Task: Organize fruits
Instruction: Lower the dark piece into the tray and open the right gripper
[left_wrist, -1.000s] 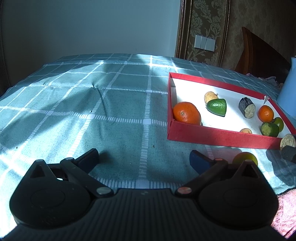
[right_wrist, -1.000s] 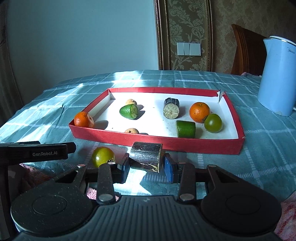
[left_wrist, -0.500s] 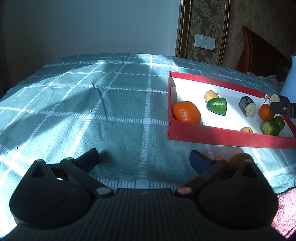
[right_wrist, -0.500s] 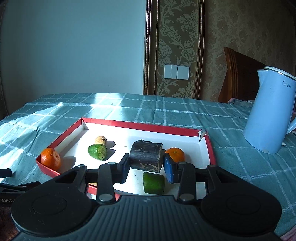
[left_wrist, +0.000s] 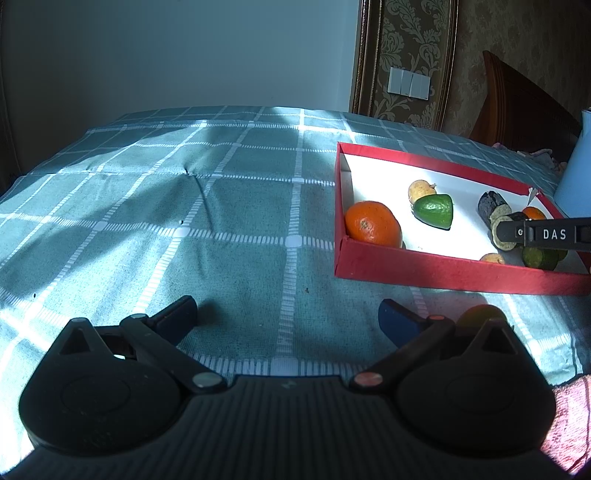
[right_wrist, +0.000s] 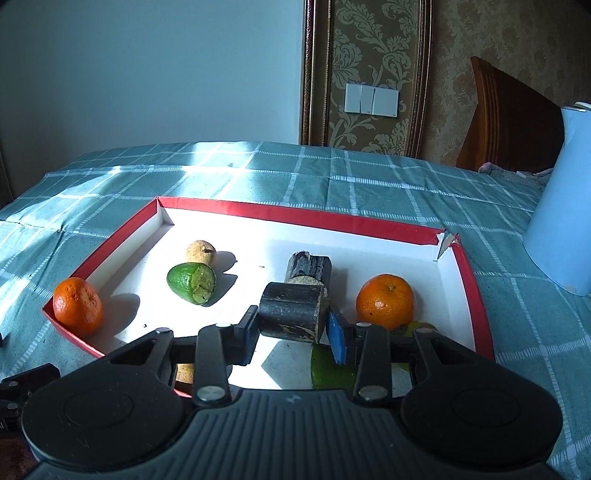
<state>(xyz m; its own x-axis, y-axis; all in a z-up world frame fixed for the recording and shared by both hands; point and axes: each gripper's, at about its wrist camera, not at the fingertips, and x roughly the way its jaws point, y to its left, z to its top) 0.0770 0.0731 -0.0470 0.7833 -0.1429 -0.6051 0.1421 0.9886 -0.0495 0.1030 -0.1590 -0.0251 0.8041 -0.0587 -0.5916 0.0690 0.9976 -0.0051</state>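
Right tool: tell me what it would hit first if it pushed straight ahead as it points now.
The right tool is shut on a dark sugarcane piece, so that load leads. Straight ahead lies the other dark sugarcane piece inside the red tray; it looks like the first contact, though depth is unclear.

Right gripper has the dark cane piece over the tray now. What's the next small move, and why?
Probably lower it a little and open. The right gripper is shut on the cane piece, above the tray floor just in front of the other cane piece. White floor shows bare beneath it, between the orange and the green fruit.
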